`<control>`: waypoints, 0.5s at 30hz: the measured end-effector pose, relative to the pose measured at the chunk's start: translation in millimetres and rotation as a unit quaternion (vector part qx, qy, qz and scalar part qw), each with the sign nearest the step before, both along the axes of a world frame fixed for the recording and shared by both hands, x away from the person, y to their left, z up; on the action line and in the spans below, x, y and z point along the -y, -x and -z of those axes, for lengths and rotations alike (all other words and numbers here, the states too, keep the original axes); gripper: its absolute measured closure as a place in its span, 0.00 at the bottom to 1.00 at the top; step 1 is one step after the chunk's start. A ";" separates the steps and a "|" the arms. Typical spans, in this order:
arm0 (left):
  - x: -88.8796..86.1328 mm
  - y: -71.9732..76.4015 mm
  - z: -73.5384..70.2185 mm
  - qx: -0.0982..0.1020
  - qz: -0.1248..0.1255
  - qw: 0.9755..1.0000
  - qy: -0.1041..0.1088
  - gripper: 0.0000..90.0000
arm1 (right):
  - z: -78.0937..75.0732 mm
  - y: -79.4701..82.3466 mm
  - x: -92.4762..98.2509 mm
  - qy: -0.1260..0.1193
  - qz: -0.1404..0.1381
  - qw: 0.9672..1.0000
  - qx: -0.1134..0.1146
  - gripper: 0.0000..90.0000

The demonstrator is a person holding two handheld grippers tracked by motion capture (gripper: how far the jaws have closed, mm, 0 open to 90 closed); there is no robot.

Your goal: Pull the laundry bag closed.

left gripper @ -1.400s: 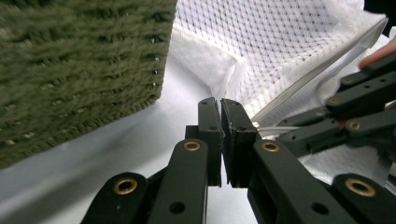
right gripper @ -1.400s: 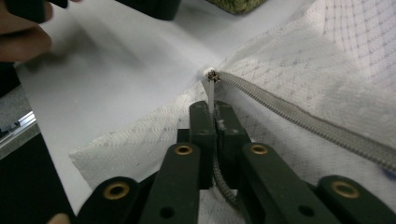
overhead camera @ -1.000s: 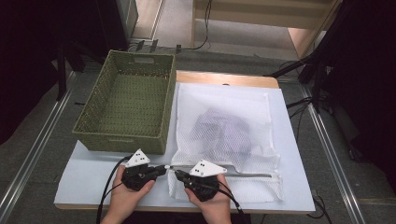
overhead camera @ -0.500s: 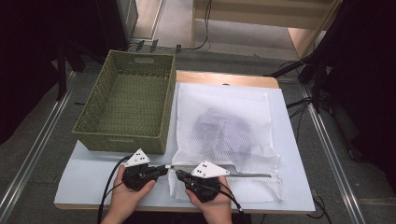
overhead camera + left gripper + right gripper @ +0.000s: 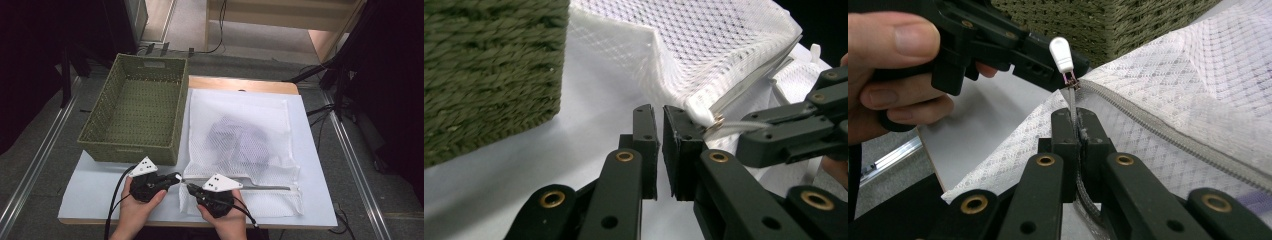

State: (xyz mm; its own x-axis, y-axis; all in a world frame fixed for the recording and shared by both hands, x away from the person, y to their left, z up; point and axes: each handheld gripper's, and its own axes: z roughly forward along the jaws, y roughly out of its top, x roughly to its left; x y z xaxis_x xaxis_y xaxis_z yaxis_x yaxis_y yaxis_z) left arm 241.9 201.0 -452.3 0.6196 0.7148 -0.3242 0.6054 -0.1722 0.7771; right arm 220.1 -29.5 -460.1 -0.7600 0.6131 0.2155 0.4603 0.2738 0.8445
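Mesh bag (image 5: 240, 145), white, lies flat on the white table (image 5: 320, 165), right of the green basket (image 5: 137, 115), its left edge just beside the basket wall. Dark clothes (image 5: 237, 137) show through the mesh in the middle. Zipper (image 5: 260, 187) runs along the near edge of the bag, closed as far as the high view shows.

Right gripper (image 5: 1075, 130): jaws together, clamped on the zipper tape at the bag's near left corner; the tape rises up between the pads in the right gripper view. White pull tab (image 5: 1062, 54) stands up just beyond that grip, touching the dark tip of the left gripper (image 5: 659, 145).

Left gripper: jaws nearly together, a thin gap between the pads in its own view, nothing between them. Zipper slider and bag corner touch the outer side of one jaw, not inside the grip. Jaws have just eased apart slightly.

High view: both hands at the near table edge, left hand (image 5: 137, 205) near the basket's near right corner, right hand (image 5: 225, 217) on the bag's near left corner, gripper tips almost meeting. Basket holds nothing visible.
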 end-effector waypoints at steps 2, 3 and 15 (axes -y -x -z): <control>-0.7 1.0 -4.4 0.009 -0.006 1.000 0.010 0.93 | 0.6 0.1 -0.4 0.000 -0.001 1.000 0.001 1.00; -1.3 1.4 -6.7 0.014 -0.008 1.000 0.015 0.93 | 0.8 0.0 -0.3 0.002 -0.001 1.000 0.000 1.00; -20.9 -5.0 -9.5 -0.026 0.003 0.997 0.068 0.76 | 3.0 -1.3 1.3 0.000 0.003 1.000 -0.001 1.00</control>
State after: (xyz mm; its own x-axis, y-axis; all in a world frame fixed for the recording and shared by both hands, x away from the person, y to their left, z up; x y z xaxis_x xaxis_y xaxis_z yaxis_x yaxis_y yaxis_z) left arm 247.0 222.0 -442.8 0.6043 0.6577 -0.4497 0.6441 -0.0711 0.7617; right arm 221.4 -30.7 -463.1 -0.7556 0.6182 0.2166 0.4632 0.2705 0.8440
